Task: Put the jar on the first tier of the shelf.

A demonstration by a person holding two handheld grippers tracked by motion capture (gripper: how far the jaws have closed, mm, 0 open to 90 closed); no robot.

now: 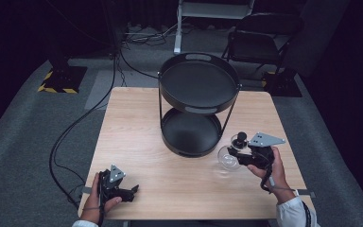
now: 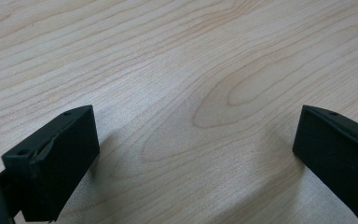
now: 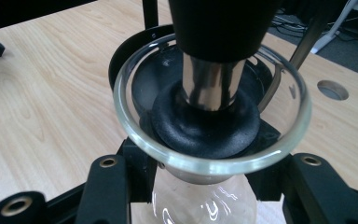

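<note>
Lower left: one left gripper [image 1: 133, 191], jaws apart, on one wooden table [image 1: 137, 123]. Right of centre: one right gripper [image 1: 232, 152] clamped on one glass carafe [image 1: 228, 159]. Centre: one two-tier black tray stand [image 1: 198, 85].

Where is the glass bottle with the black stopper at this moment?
In the high view the glass bottle is at the right side of the table, held in the right gripper, just right of the black two-tier tray stand; its neck sits between the jaws.
</note>
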